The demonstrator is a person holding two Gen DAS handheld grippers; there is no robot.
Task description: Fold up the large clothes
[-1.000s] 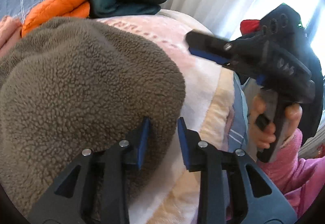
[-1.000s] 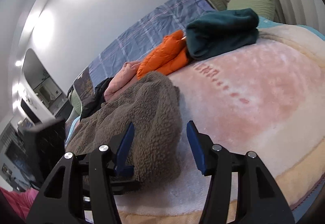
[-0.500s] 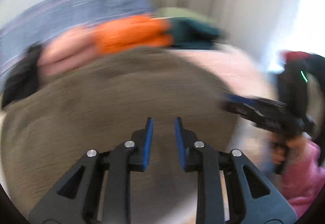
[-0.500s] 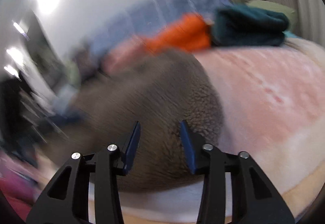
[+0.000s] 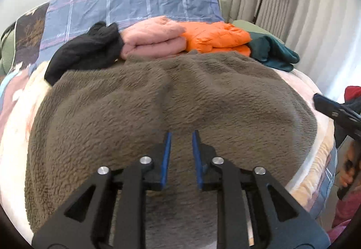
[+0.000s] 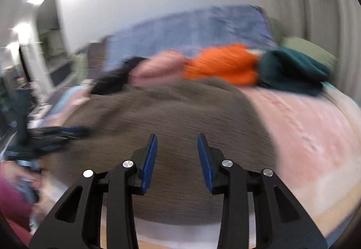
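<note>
The thick grey-brown fleece garment (image 5: pixel 171 109) lies spread in a broad mound across the bed, directly under both claws. The left claw (image 5: pixel 180 156) hangs over its near middle with its blue-padded fingers (image 5: pixel 166 158) parted by a narrow gap and nothing between them. The right claw (image 6: pixel 177 158) stands wider apart, also empty, above the garment's near right part; that view is smeared, so its height above the cloth cannot be told.

Judging by its deep pile and soft rolling creases, the fleece will be bulky, limp and fairly light, with no stiffness to hold a fold line. The pile should give the pads good friction, so slipping is unlikely, but a shallow pinch may catch only the fuzz or a single layer. A hold at the outer edges or corners looks better, one claw to each side: the rounded right border near the pink plush blanket (image 6: pixel 311 131), and the matching left border.

Beyond the garment, along the far side of the bed, sits a row: a crumpled black garment (image 5: pixel 85 52), a folded pink fleece (image 5: pixel 153 41), a folded orange puffer jacket (image 5: pixel 216 39) and a dark teal folded garment (image 5: pixel 273 52), in front of a blue checked pillow (image 5: pixel 135 3).
</note>
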